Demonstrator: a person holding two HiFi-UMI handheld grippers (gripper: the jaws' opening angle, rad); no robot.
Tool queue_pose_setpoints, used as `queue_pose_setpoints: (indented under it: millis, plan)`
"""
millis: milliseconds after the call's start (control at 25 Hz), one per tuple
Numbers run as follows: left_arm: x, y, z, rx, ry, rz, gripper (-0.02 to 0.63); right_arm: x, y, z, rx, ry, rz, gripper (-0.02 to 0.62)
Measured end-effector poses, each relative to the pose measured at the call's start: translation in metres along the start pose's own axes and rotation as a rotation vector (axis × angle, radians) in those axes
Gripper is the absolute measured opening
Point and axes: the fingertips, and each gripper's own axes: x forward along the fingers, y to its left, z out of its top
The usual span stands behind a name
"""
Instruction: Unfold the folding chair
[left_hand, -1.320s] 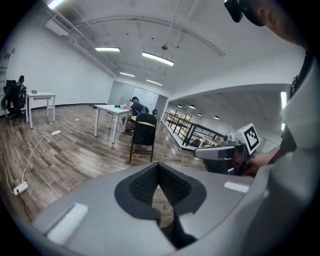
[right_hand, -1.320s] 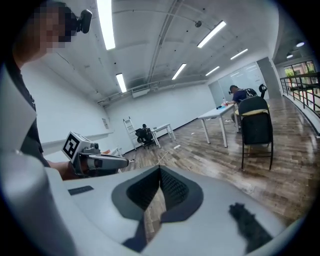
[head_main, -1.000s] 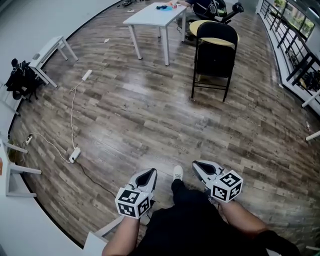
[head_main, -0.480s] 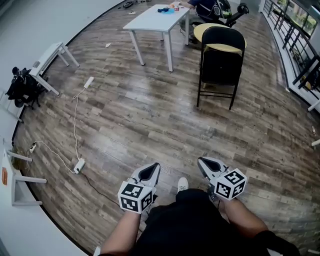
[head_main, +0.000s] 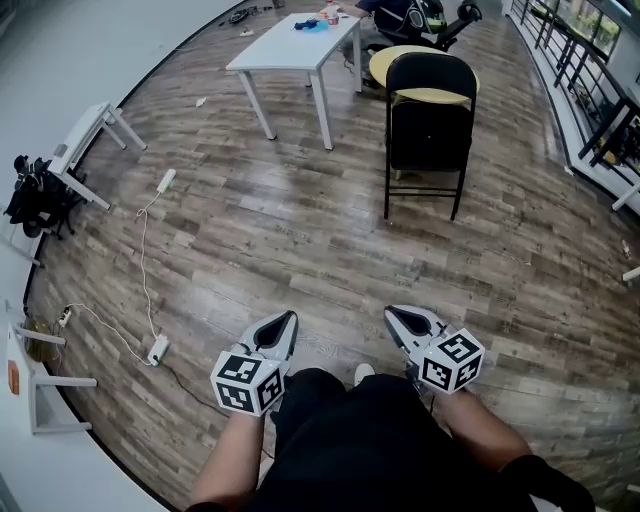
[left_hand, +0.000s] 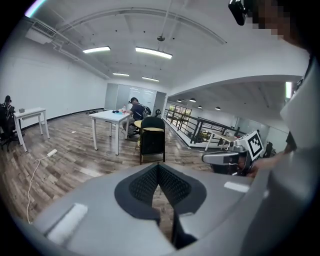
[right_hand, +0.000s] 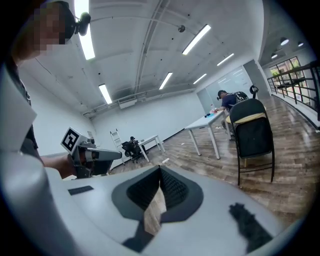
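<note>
1. The folding chair (head_main: 430, 110) stands upright on the wooden floor (head_main: 300, 250), toward the floor's far right side. It is black and rests on its own legs, with its seat up flat against the back.
2. It stands just beside the right end of a white table (head_main: 285, 50), and a pale yellow round top (head_main: 385, 62) shows right behind its backrest. A dark railing (head_main: 570, 70) runs along the floor's right edge, near the chair.
3. The left gripper (head_main: 288, 318) is held low at the near edge of the floor, in front of the person's dark-clothed body. Its fingers are pressed together at the tips with nothing between them.
4. The right gripper (head_main: 395, 315) sits level with it, a little apart to the right. Its fingers are likewise closed tip to tip and hold nothing.
5. Both grippers point across the floor toward the chair, which is well apart from them, with bare boards between. In each gripper view the chair appears beyond the closed fingertips, untouched.
6. A white cable with a power strip (head_main: 158, 350) lies on the floor's left side, away from the chair.
</note>
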Motion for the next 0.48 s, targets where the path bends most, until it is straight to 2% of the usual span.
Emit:
queue_pose_setpoints:
  millis: [240,480]
  plan:
    - [0.031,0.003,0.004,-0.008,0.031,-0.052,0.008,-0.005,-0.025,0.000,0.035,-0.013,-0.060,0.006]
    - [0.066,0.008,0.025,0.020,0.036,-0.120,0.008,-0.007,-0.049,0.002,0.062,-0.007,-0.145,0.006]
